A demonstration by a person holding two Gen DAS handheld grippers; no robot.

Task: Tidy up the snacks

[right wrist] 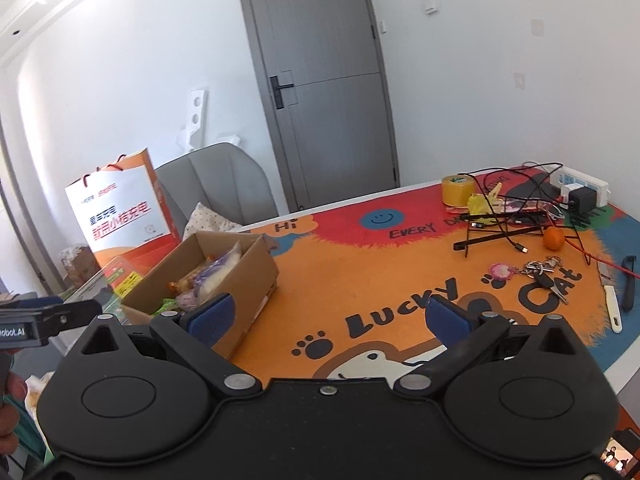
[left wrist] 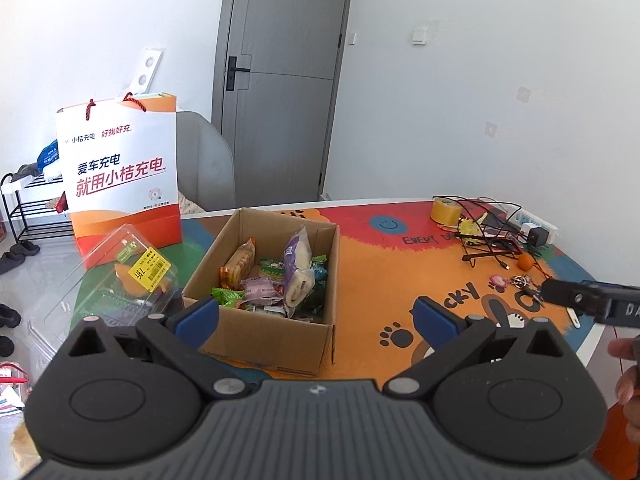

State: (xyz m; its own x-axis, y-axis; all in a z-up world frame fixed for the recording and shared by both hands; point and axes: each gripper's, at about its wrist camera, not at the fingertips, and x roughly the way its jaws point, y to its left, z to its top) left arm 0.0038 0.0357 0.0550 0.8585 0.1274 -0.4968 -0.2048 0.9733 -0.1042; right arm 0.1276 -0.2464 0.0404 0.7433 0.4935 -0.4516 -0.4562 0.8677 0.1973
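Box (left wrist: 276, 320) contents plain from left only

Both fisheye views look forward and down over the table mat (left wrist: 372, 264) toward the grey door (left wrist: 280, 76) at 12 o'clock. The left wrist view sits close to the cardboard box (left wrist: 264, 280); the right wrist view has it at 10 o'clock (farther off) (right wrist: 208, 276). The 2 views share box, door and tape roll (right wrist: 457, 191).

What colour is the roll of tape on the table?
Yellow; the tape roll shows best in the right wrist view.
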